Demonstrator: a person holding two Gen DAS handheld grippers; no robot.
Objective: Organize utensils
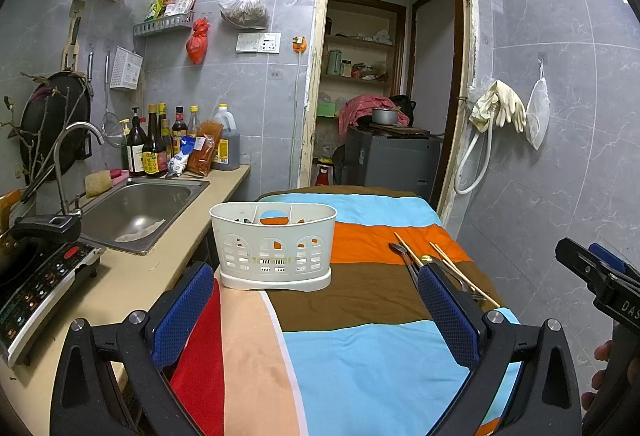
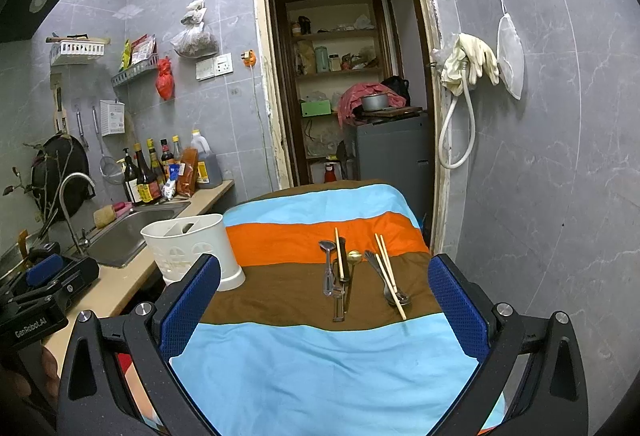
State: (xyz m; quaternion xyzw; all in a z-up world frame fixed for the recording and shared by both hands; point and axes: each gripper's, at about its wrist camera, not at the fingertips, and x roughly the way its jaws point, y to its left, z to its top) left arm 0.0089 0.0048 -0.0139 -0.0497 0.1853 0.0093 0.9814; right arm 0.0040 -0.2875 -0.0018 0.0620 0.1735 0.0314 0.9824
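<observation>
Starting at the left: white holder (image 2: 192,248) ahead and left of the right gripper (image 2: 324,312), standing on the striped cloth (image 2: 320,368). Light plastic, easy to tip. Next, straight ahead between the blue pads (image 2: 188,308): a spoon (image 2: 327,268), one chopstick (image 2: 340,254), a gold spoon (image 2: 352,268) and a dark tool, all touching. Further right: a fork (image 2: 382,276) under two chopsticks (image 2: 390,276). Thin, stiff, smooth metal and wood, likely slippery, so best pinched mid-handle, one at a time. Both grippers wide open, holding nothing; same for the left gripper (image 1: 316,312). Readable on its body: "GenRobot.AI". Bottle labels too small to read.
</observation>
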